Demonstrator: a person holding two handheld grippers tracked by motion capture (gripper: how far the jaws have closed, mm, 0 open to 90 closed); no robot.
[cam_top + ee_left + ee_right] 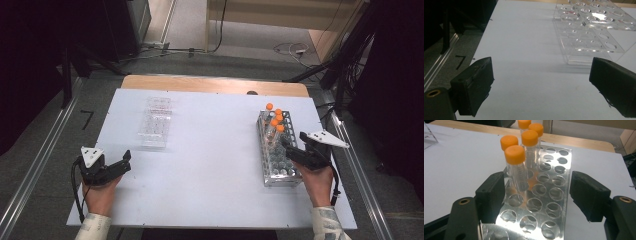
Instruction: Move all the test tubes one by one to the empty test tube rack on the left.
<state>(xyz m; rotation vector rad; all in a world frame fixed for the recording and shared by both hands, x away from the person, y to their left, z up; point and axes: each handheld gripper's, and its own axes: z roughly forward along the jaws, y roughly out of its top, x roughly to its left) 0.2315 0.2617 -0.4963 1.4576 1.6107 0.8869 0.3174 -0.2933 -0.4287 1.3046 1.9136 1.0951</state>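
Right gripper [292,148] jaws apart over the tube rack [276,172], nearest orange-capped tube [516,167] between them untouched; left gripper [120,162] open on the table [215,150].

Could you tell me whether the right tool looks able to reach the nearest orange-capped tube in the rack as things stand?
Probably yes: the right tool is open over the rack, and nothing stands between it and the nearest tube.

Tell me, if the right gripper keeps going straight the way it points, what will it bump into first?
Probably the nearest orange-capped tube in the metal rack. The right gripper has open jaws over the rack's near end, and that tube stands just ahead, though depth is hard to judge.
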